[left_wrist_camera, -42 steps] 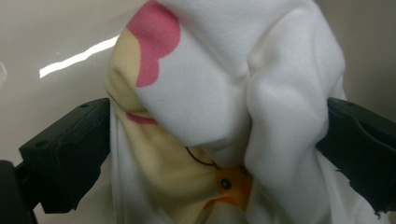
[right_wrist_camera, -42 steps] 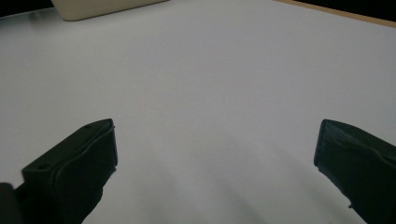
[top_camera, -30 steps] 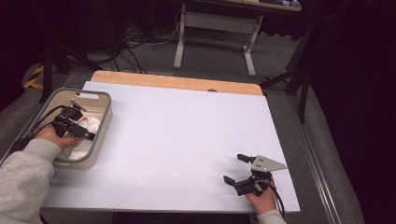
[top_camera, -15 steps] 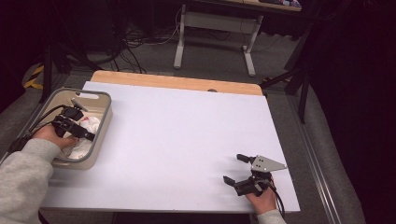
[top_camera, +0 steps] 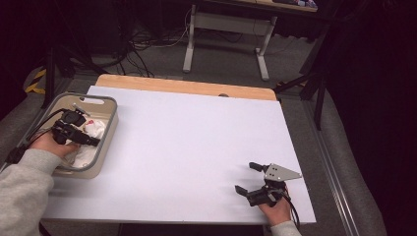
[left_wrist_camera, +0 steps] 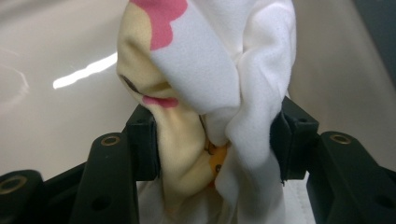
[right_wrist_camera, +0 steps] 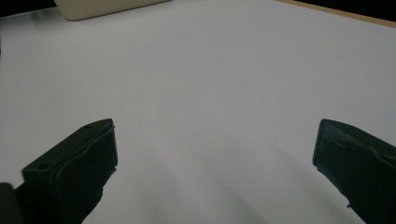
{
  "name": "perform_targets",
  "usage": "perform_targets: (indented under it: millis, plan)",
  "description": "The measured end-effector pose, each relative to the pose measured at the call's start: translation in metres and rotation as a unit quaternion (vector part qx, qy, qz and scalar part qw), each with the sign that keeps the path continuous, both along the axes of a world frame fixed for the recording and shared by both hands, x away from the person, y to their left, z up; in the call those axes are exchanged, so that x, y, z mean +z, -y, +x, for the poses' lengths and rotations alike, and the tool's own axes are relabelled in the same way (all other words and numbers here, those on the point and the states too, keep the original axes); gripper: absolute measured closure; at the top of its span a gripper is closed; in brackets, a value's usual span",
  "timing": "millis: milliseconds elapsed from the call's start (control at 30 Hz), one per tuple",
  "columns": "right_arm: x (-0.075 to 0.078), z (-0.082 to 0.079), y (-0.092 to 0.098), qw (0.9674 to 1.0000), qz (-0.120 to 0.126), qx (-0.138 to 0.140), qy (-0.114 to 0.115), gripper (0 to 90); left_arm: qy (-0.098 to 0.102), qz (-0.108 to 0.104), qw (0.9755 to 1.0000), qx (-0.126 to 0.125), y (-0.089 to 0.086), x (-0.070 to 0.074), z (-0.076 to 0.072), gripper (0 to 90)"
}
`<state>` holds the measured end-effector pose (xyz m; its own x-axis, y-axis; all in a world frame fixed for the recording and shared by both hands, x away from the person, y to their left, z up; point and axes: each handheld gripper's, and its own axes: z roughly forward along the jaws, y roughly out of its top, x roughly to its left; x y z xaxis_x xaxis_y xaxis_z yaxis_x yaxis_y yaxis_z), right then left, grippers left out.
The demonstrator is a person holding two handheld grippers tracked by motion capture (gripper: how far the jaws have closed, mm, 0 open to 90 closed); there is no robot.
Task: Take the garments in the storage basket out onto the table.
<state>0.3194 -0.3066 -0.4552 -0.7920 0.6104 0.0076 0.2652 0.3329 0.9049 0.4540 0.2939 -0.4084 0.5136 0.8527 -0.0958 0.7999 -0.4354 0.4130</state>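
White cloth [left_wrist_camera: 243, 84] — pale yellow and pink print — in beige bin [top_camera: 109, 129], black tool [left_wrist_camera: 212, 154].

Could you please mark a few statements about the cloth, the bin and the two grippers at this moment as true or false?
1. The left gripper has its pads pressed on the bunched white cloth with yellow and pink print. True; its jaws have just been closing.
2. The cloth lies out on the white table surface. False; it is inside the beige plastic bin.
3. The right gripper is open with nothing between its jaws. True.
4. The right gripper hovers over the bin. False; it rests near the table's near right corner.
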Motion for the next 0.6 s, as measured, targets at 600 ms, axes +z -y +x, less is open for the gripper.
perform_targets:
  millis: [600]
  plan:
    - [0.0,0.0,0.0,1.0,0.002,0.001,-0.001,0.4,0.144,-0.03,0.9888,0.027,-0.005,0.033,-0.027,44.4]
